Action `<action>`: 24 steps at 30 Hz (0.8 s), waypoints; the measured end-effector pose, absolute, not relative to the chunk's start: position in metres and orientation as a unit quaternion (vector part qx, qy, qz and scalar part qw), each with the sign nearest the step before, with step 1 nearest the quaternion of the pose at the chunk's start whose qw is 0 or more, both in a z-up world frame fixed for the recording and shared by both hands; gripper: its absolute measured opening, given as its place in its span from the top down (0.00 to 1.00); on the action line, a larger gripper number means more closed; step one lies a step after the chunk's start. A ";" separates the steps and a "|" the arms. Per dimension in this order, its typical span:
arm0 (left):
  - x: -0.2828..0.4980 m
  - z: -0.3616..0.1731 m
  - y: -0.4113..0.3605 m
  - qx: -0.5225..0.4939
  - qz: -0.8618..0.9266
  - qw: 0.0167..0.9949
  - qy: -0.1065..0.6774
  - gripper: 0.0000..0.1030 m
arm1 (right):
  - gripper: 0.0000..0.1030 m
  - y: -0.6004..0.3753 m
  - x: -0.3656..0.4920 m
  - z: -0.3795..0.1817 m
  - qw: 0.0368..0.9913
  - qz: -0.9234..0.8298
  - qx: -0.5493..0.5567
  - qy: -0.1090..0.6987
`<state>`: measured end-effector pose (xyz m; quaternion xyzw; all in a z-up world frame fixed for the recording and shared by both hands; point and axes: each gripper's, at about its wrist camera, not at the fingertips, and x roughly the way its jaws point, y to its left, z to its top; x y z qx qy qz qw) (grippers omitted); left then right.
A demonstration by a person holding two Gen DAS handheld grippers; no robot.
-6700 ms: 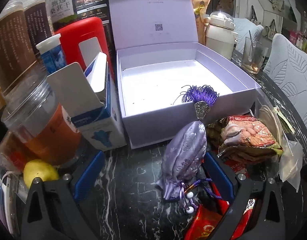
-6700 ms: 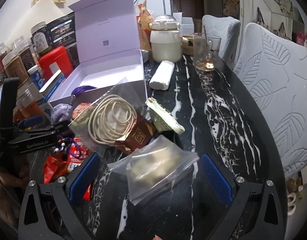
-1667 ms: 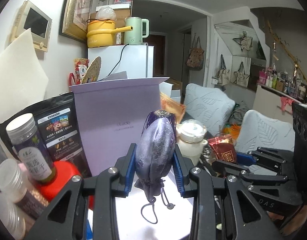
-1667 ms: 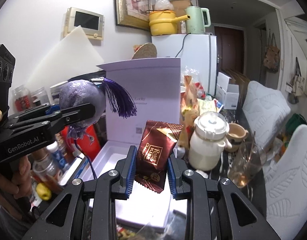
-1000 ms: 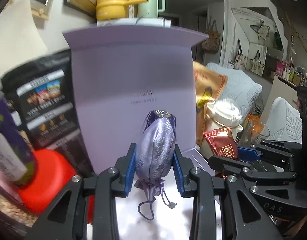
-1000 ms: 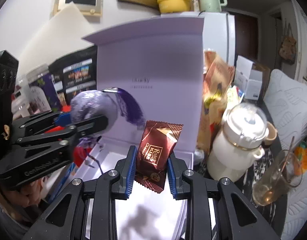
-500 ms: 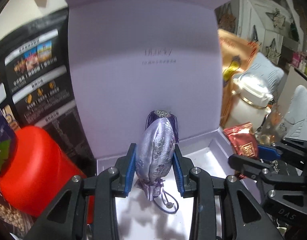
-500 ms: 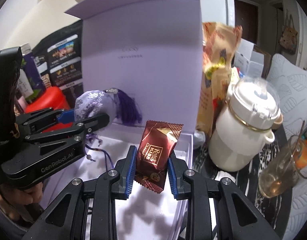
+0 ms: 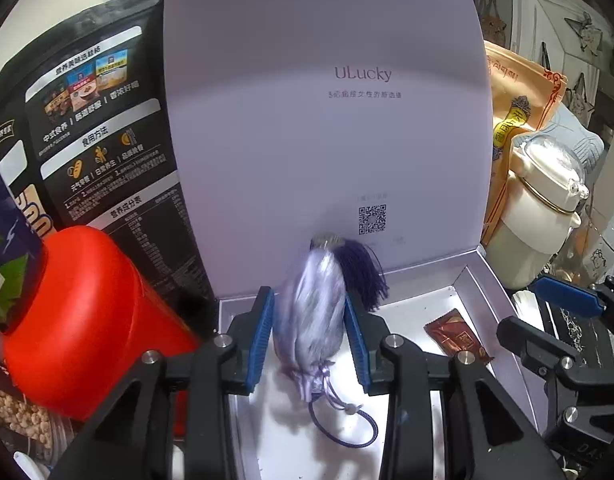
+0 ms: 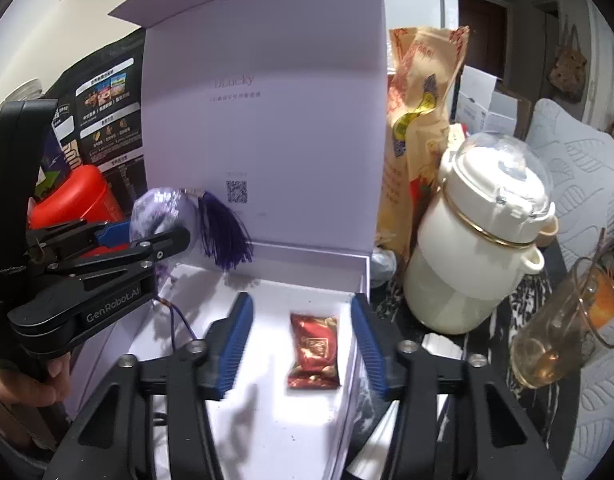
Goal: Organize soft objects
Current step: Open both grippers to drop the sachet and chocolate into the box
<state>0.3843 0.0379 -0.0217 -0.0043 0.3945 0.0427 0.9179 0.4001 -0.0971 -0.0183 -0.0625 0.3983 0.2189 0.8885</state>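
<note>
A lilac silk pouch (image 9: 309, 320) with a purple tassel sits between the pads of my left gripper (image 9: 310, 340), over the open lilac box (image 9: 447, 276). The pouch is blurred and the jaws stand slightly wider than it. It also shows in the right wrist view (image 10: 163, 212). My right gripper (image 10: 303, 344) is open and empty above the box floor (image 10: 267, 420). A red-brown snack packet (image 10: 314, 350) lies flat in the box between its fingers, also seen in the left wrist view (image 9: 457, 338).
The box lid (image 9: 327, 120) stands upright behind. A red canister (image 9: 87, 320) and a black food bag (image 9: 91, 132) stand left of the box. A white lidded jar (image 10: 487, 240), an orange bag (image 10: 419, 120) and a glass cup (image 10: 563, 328) stand right of it.
Both grippers have lowered into the box. My right gripper has opened and the snack packet now lies on the box floor. My left jaws have widened around the pouch.
</note>
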 end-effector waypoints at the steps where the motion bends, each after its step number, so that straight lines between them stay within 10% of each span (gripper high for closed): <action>1: 0.384 -0.021 0.039 -0.007 0.044 0.919 0.392 0.61 | 0.47 -0.098 0.400 -0.018 0.889 0.216 -0.063 0.399; 5: 0.384 -0.015 0.039 -0.008 0.034 0.922 0.385 0.35 | 0.47 -0.102 0.401 -0.017 0.890 0.207 -0.060 0.402; 24: 0.336 0.039 0.038 -0.010 0.025 0.939 0.342 0.28 | 0.48 -0.116 0.369 0.036 0.907 0.193 -0.053 0.370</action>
